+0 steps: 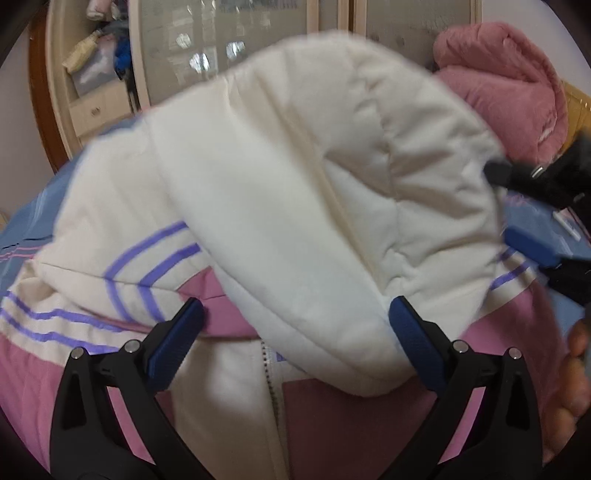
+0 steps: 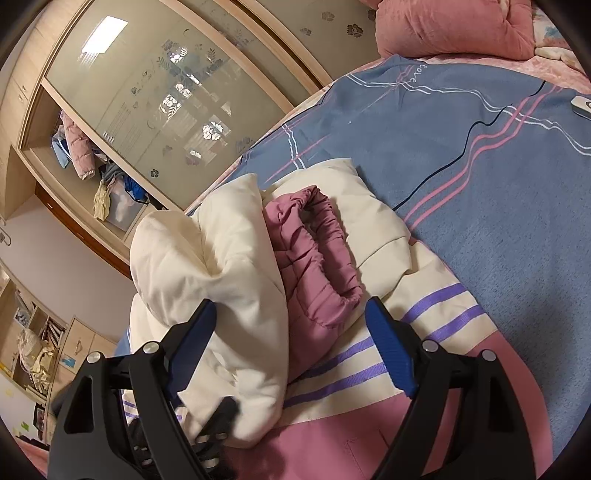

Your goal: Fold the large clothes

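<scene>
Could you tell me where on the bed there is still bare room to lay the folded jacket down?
The blue bedspread lies bare between the jacket and the pink pillow, except for a small white object near its right edge. It is crowded near the open right gripper, where the cream hood and mauve cuff pile up.

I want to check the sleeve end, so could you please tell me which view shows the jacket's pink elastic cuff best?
The right wrist view: the pink elastic cuff lies in full sight, opening visible. In the left wrist view, the raised cream hood hides it.
</scene>
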Demonstrator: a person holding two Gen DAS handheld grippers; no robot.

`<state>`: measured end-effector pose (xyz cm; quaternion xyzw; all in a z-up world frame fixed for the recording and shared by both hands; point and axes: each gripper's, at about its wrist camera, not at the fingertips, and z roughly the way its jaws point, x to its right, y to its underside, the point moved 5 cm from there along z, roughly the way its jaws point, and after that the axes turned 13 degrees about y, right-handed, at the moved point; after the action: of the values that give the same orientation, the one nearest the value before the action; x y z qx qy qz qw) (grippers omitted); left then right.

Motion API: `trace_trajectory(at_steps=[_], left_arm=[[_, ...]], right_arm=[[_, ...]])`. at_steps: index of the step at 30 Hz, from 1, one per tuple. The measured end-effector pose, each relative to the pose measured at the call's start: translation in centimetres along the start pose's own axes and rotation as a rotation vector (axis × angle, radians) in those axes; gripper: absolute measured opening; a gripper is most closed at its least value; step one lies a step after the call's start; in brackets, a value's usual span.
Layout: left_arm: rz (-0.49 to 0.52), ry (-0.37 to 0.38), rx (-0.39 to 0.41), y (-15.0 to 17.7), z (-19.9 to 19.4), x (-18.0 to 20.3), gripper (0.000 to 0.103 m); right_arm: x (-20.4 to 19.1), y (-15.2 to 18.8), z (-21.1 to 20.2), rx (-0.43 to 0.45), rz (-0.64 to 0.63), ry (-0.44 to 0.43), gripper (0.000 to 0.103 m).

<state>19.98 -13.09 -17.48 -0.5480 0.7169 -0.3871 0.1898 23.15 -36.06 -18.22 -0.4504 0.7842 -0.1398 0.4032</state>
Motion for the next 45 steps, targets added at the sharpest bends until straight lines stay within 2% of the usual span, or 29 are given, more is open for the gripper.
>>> trace_trajectory(at_steps=[2,4,7,9,12,15,17,21,23,25,28,30,32,33,34,35,37,40,42,43,45], left_arm=[[0.020,-0.010,0.134,-1.3,-2.8,0.7,0.101],[0.080,-0.031,0.207,-3.1,-4.3,1.6,0.101],[0.161,-0.053,0.225,-5.9,-3.9,2.6,0.101],[0.154,-0.044,0.236,-7.2,-3.5,2.6,0.101],[0.070,-0.001,0.168,-8.6,-0.7,1.2,0.101],[-0.059,0.057,-0.020,-6.3,4.0,-0.5,0.101],[-0.075,0.053,-0.066,-4.6,5.7,-1.3,0.101],[-0.020,0.026,-0.053,-3.7,6.2,-1.1,0.101],[-0.025,0.016,-0.061,-3.9,5.6,-1.0,0.101],[-0.024,0.004,-0.033,-4.3,4.0,-0.7,0.101],[0.028,-0.069,0.042,-4.3,0.8,-0.9,0.101],[0.043,-0.122,0.051,-4.0,0.0,-1.5,0.101],[0.012,-0.165,-0.007,-3.0,0.8,-3.6,0.101],[-0.035,-0.151,-0.044,-2.4,1.4,-4.7,0.101],[-0.104,-0.102,-0.071,-1.5,2.0,-5.8,0.101],[-0.135,-0.082,-0.073,-1.1,2.1,-6.3,0.101],[-0.114,-0.102,-0.071,-0.8,2.0,-6.0,0.101],[-0.060,-0.128,-0.040,-1.1,0.5,-5.0,0.101],[-0.049,-0.124,0.000,-1.0,-1.0,-4.5,0.101],[-0.047,-0.131,0.012,-1.1,-1.6,-4.6,0.101],[-0.052,-0.141,0.016,-0.9,-2.3,-5.0,0.101]], right_arm=[[0.1,0.0,-0.1,-0.002,0.005,-0.005,0.085],[0.0,0.1,0.0,-0.004,0.008,-0.008,0.085],[-0.2,0.2,0.0,-0.006,0.001,-0.003,0.085],[0.3,0.1,0.0,0.000,0.029,0.016,0.086],[1.3,-0.2,0.2,-0.011,0.063,0.019,0.086],[1.6,-0.5,-0.4,0.030,0.060,0.070,0.086],[1.4,-0.6,-0.7,0.051,0.042,0.092,0.086],[1.0,-0.4,-0.6,0.061,0.011,0.132,0.086],[0.9,-0.3,-0.4,0.067,-0.013,0.170,0.086],[0.9,-0.3,-0.2,0.075,-0.025,0.196,0.086],[1.0,-0.5,-0.2,0.097,-0.041,0.218,0.086],[0.6,-0.2,0.2,0.090,-0.071,0.231,0.086],[0.0,0.4,1.6,0.046,-0.148,0.292,0.086],[-0.4,1.2,2.7,0.004,-0.209,0.328,0.086],[-0.7,1.9,3.7,-0.037,-0.255,0.347,0.086],[-0.9,2.5,4.3,-0.060,-0.287,0.361,0.088],[-1.2,2.9,4.6,-0.041,-0.329,0.394,0.091],[-1.1,2.7,4.2,-0.033,-0.328,0.395,0.091],[-1.4,2.5,3.2,0.016,-0.329,0.396,0.091],[-1.9,2.3,2.3,0.066,-0.354,0.402,0.091],[-2.9,2.5,1.5,0.111,-0.407,0.407,0.091]])
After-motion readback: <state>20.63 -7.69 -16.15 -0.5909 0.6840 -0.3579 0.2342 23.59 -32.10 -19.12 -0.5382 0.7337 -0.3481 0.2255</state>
